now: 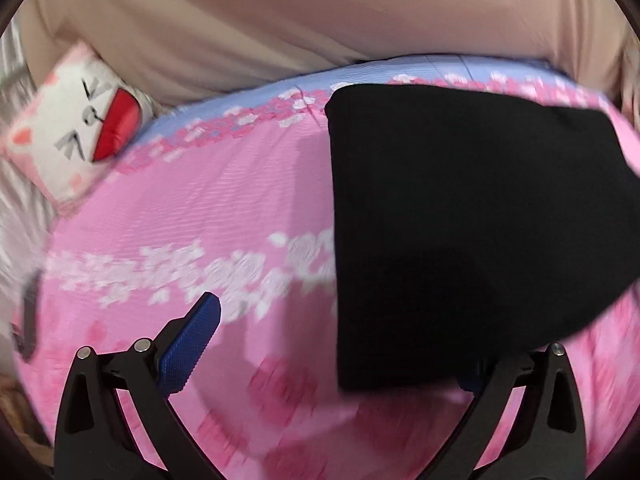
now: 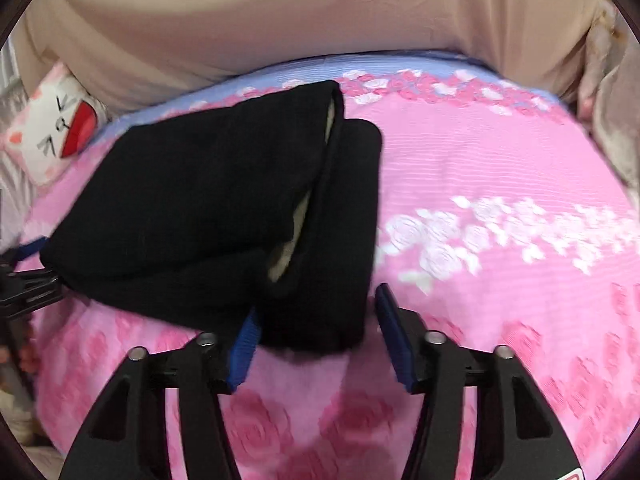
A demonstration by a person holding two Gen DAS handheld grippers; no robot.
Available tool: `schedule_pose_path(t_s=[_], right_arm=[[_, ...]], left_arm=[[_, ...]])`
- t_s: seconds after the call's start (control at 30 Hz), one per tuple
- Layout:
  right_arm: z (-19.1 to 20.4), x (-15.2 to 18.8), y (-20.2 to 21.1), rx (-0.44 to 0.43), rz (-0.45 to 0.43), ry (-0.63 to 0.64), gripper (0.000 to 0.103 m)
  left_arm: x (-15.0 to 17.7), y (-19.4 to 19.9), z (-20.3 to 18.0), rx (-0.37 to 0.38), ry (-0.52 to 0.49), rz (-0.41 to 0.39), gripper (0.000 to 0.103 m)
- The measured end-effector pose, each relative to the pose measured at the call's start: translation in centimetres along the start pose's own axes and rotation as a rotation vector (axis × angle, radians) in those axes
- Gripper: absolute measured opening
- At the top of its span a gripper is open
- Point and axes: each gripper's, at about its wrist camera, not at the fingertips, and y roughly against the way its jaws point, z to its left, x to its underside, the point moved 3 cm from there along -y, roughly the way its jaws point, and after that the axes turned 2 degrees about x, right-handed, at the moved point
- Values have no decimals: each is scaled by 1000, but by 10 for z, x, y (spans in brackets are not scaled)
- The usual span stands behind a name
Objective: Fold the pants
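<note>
Black folded pants (image 2: 216, 208) on pink bedspread (image 2: 500, 168)

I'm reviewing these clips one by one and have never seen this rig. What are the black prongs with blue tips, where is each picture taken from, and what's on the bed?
A person holds a two-finger tool in each hand; each picture comes from a camera on one tool, looking along its fingers. Left hand-held gripper and right hand-held gripper both stand open around near edges of the folded black pants. These lie on a pink flowered bedspread. A cat-face cushion sits at the far left, beside a beige pillow. Nothing is clamped.
</note>
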Motion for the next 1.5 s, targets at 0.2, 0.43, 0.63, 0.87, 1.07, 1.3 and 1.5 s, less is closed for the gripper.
schedule_pose_path(t_s=[0.2,0.43,0.63,0.87,1.07,1.3,1.5], right_arm=[[7,-13,73,-68,-106,-42,12],[-32,58,53,-45,72,-129,18],[-16,46,76,-38,-56,-115,38],[40,-13,40,-107,-143,10,74],[51,3,-57,-111,34,-23,63],[61,-38,5,-99,-147,44,8],[12,-1,-59,-52,-25,-117,19]], left_arm=[[-17,29,9,209,59,-2,16],[35,49,18,164,-40,88,22],[46,91,9,57,-79,-14,86],[17,128,7,64,-41,-131,94],[-1,101,5,81,-8,-111,94],[-19,85,-8,69,-5,-113,95],[-4,44,-29,64,-20,-15,96]])
